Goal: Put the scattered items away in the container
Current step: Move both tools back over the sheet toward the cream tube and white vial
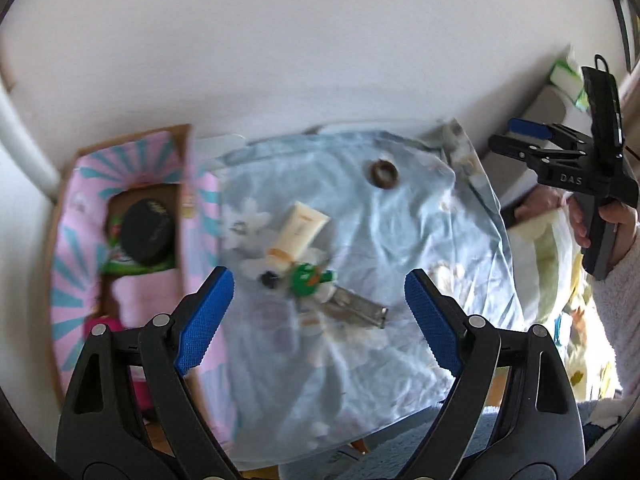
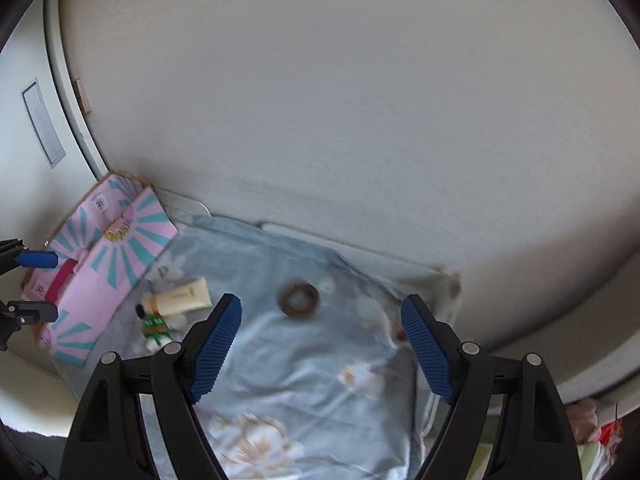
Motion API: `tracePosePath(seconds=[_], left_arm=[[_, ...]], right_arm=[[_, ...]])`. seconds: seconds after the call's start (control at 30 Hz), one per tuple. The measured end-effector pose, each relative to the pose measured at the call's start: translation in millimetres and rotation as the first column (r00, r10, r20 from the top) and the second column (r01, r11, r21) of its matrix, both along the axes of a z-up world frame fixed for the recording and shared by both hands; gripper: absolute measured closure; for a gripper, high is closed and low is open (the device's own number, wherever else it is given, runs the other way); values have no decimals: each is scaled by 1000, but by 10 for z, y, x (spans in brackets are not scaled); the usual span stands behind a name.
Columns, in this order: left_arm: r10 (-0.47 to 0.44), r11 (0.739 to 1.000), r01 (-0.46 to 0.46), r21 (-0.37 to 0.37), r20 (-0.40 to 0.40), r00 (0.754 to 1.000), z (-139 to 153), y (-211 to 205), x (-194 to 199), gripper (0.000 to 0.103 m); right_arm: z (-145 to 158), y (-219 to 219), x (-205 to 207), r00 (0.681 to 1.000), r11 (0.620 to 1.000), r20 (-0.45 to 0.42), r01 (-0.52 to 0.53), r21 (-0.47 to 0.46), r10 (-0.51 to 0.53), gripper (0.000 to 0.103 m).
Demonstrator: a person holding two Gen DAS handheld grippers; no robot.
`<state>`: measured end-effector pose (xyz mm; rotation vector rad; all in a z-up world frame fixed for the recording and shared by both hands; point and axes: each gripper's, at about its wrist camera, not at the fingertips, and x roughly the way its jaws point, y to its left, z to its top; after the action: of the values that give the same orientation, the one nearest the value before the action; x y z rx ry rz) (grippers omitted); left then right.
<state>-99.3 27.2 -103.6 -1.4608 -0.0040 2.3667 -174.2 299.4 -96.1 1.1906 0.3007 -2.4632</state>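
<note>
Container: a pink and teal cardboard box [image 1: 80, 184] at the left edge of the cloth-covered surface, with its flaps open; the print on it is too blurred to read.
Inside the box: a black round lid or jar [image 1: 146, 230] on a green packet [image 1: 120, 256]; a magenta item [image 1: 105, 325] is near the front wall.
Scattered items: a cream tube [image 1: 298, 230], a green toy figure [image 1: 308, 278], a small black piece [image 1: 270, 279] and a metal clip [image 1: 356, 306] lie together in the middle of the blue floral cloth [image 1: 360, 240]. A brown ring [image 1: 384, 173] lies apart, toward the far edge.
Writing: "DAS" on the body of the right gripper; the tube's label cannot be read.
Left gripper [image 1: 320, 312]: above the item cluster, the jaws spread wide, holding nothing.
Right gripper [image 2: 320, 344]: held raised by the right hand [image 1: 608, 216] beyond the right edge; the jaws spread wide, empty, with the ring ahead between them.
</note>
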Motion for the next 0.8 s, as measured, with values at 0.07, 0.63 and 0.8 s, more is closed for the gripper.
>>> tracePosePath(seconds=[0.07,0.63,0.8], left_arm=[[-10,1000,10,-7,21,1000,-120,126,-60,16],[41,996,-35,-79,80,996,-542,528,-660,16],[42,993,-30,-118,105,994,-755,556,-822,16]], right_arm=[[-96,115,45,1000,1000,12,10,19,-11,24],[-972,537,-743,932,942,247,306,-137,-266,69],[-1263,628,-883,875,899,280,432,-77,-396,72]])
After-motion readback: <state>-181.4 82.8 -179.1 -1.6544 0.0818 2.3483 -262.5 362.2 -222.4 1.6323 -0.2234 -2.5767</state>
